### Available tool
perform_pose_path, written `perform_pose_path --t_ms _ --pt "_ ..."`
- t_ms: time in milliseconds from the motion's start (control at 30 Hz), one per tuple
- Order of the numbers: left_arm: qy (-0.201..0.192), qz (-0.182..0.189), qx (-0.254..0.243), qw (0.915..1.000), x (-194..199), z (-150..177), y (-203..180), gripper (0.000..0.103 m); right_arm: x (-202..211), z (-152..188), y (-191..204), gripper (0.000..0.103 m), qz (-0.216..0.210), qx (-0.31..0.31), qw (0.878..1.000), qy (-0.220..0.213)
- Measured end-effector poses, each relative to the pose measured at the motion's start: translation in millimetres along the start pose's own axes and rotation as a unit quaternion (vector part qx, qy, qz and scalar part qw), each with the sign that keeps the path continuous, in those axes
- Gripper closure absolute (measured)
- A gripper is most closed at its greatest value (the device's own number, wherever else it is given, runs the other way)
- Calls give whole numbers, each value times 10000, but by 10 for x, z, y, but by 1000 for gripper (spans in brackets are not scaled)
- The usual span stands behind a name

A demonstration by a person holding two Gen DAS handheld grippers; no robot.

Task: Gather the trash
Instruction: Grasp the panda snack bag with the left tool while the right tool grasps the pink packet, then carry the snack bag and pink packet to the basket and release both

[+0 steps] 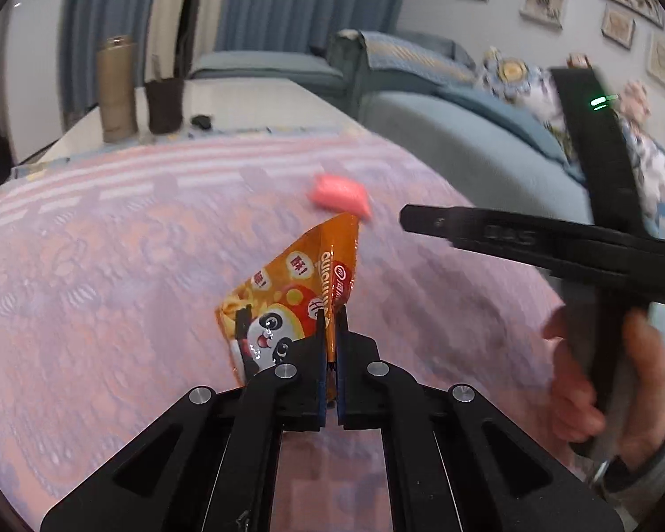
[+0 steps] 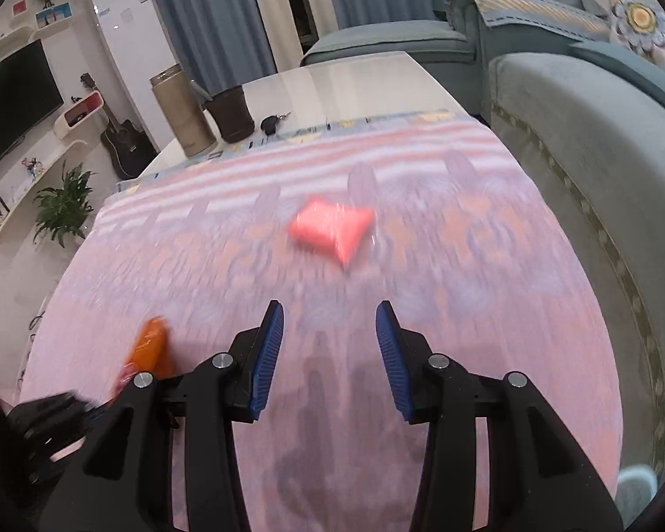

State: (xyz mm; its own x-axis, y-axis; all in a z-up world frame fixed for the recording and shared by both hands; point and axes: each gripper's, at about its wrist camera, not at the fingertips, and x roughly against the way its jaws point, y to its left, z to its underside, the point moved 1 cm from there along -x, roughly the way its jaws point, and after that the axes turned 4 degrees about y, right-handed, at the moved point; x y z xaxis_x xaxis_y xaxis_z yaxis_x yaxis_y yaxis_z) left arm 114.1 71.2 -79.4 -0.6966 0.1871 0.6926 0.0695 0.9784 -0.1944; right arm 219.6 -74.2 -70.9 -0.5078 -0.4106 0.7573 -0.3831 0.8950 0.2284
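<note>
A pink packet (image 2: 330, 232) lies on the cloth-covered worktop (image 2: 443, 310), straight ahead of the right gripper (image 2: 329, 332), whose jaws stand wide and empty. Its long axis runs crosswise to them, one corner pointing back toward the gripper. The left gripper (image 1: 331, 317), farther off, has jaws closed on an orange snack bag (image 1: 297, 292), which points up and away.
</note>
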Motion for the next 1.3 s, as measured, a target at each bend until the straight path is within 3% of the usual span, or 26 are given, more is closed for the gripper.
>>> perform_pose_path --t_ms 33,133,233,333,400,633,667,767,933,1167,1300 --pt "-61 44 89 9999 -26 -25 59 102 -98 -84 4 61 95 70 9999 38" --pt "-254 488 351 9979 -39 -26 182 102 -365 -256 51 41 270 349 9988 206" --pt "-308 696 533 9957 -19 -7 241 102 -625 -315 114 40 718 861 9929 396" --pt "-263 857 694 9936 -42 -7 284 102 -804 -388 142 38 702 1039 9901 631" --pt "-282 868 686 9935 -52 -26 288 102 -864 -436 155 32 807 1109 9885 633" --pt "-219 890 697 9933 -85 -9 329 102 -989 -552 194 32 825 1151 9878 647" --pt "-214 884 695 9934 -90 -10 324 102 -1001 -573 201 43 782 1144 9882 653" --pt "-209 839 686 9939 -74 -14 321 102 -944 -534 238 52 702 1181 9887 594" --pt "-190 694 596 9956 -74 -20 273 102 -690 -294 280 54 599 1136 9906 478" --pt "-164 705 407 9965 96 58 48 103 21 290 146 55 421 725 9959 344" --pt "-181 844 91 9962 314 80 -262 103 525 621 -26 55 486 461 9976 201"
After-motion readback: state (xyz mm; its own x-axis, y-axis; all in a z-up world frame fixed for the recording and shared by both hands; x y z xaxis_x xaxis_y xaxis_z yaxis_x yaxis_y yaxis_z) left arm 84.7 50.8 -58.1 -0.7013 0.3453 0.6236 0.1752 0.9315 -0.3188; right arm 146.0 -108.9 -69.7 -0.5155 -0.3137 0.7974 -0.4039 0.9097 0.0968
